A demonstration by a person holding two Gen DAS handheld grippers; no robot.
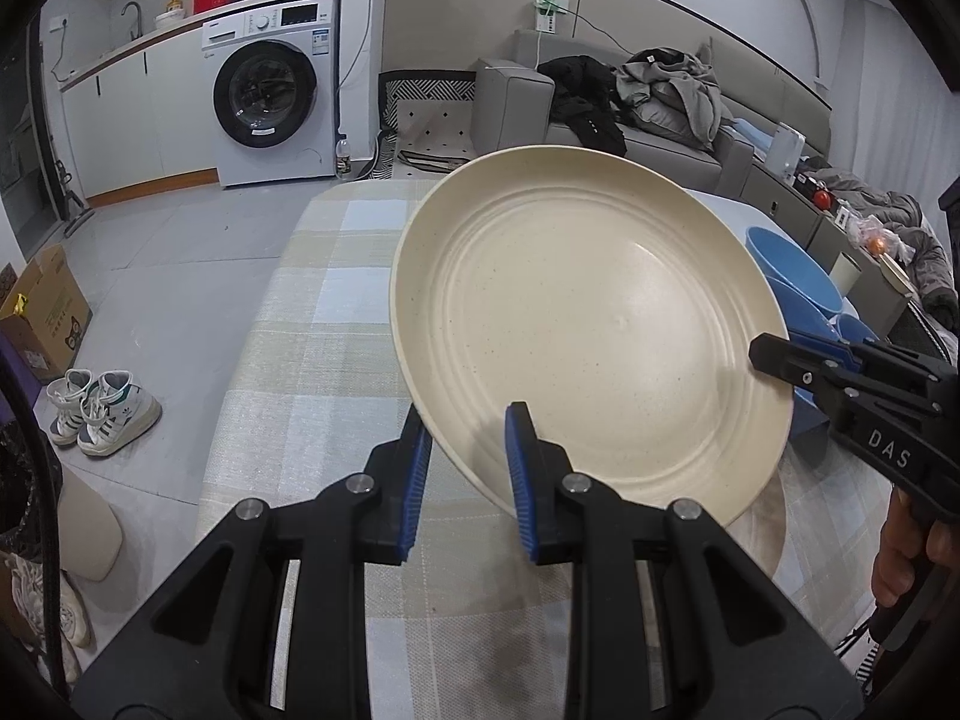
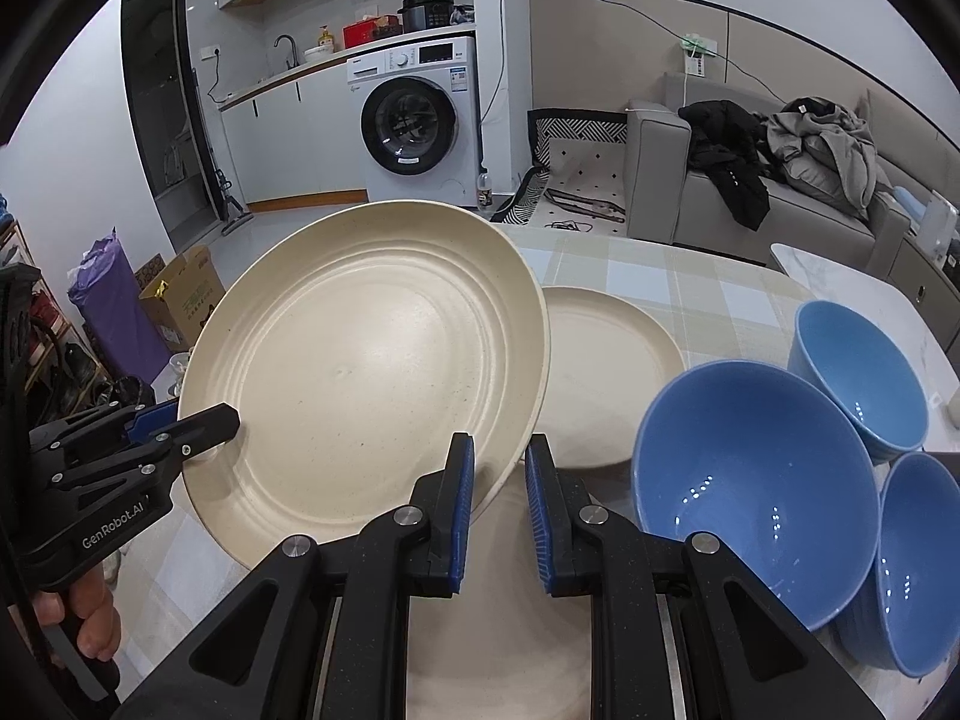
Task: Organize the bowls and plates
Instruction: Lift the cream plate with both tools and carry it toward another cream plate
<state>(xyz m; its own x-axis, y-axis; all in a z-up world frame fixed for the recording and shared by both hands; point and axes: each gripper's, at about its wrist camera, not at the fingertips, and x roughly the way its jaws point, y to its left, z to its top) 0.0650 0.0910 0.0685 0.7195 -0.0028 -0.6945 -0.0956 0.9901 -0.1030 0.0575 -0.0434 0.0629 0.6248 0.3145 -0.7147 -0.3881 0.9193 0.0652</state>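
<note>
A large round cream plate (image 1: 588, 330) is held tilted above the table, also seen in the right wrist view (image 2: 366, 360). My left gripper (image 1: 468, 468) has its jaws around the plate's near rim. My right gripper (image 2: 498, 492) has its jaws around the opposite rim, and it shows from the side in the left wrist view (image 1: 774, 354). A second cream plate (image 2: 606, 360) lies flat on the table behind the lifted one. A third cream plate (image 2: 498, 630) lies under my right gripper. Three blue bowls (image 2: 750, 480) stand at the right.
The table wears a checked cloth (image 1: 312, 348). Beyond its far edge are a washing machine (image 2: 414, 126) and a grey sofa (image 2: 750, 186) with clothes. Shoes (image 1: 102, 414) and a cardboard box (image 1: 42, 312) sit on the floor at left.
</note>
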